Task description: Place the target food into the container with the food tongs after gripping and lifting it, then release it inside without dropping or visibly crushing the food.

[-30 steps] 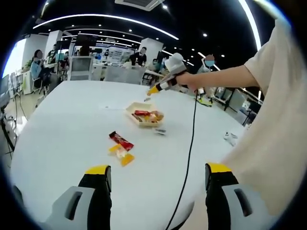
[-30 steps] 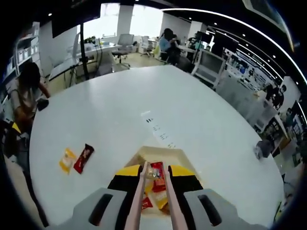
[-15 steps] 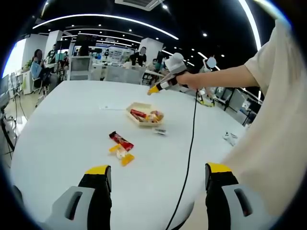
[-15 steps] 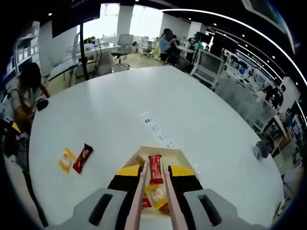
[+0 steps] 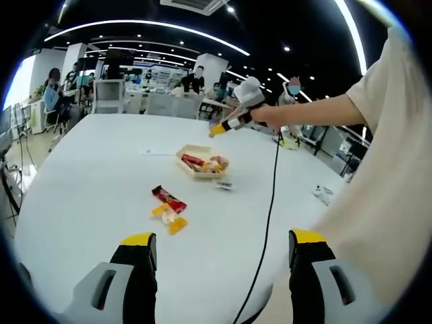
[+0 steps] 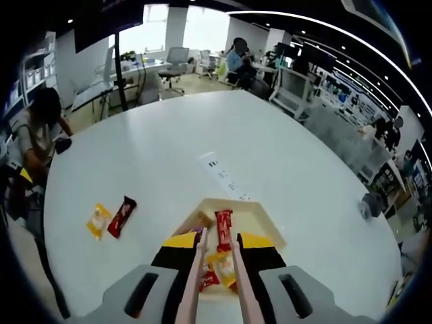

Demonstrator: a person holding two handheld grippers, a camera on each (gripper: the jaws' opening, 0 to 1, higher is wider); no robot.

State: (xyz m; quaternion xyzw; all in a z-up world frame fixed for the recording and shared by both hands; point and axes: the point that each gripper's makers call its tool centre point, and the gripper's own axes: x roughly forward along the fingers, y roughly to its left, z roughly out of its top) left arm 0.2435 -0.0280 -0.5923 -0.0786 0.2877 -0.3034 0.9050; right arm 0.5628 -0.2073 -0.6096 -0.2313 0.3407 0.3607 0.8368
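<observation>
White round table (image 6: 283, 155), office bkgd. Container (image 6: 253, 217) w/ snacks at 12 o'clock of right gripper (image 6: 216, 260), pinching tongs (image 6: 214, 270). Left gripper (image 5: 223, 246) spread.

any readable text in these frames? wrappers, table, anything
None readable.
Red snack wrapper on the table: print too small.
Yellow packet: blurred.
Red wrapper in the tray: white marks, not legible.
Dark printed marks on the table: too small to read.

An open-plan office is indicated by a large white table (image 6: 169, 155), swivel chairs (image 6: 177, 59), seated people at desks and ceiling strip lights (image 5: 145, 25).
</observation>
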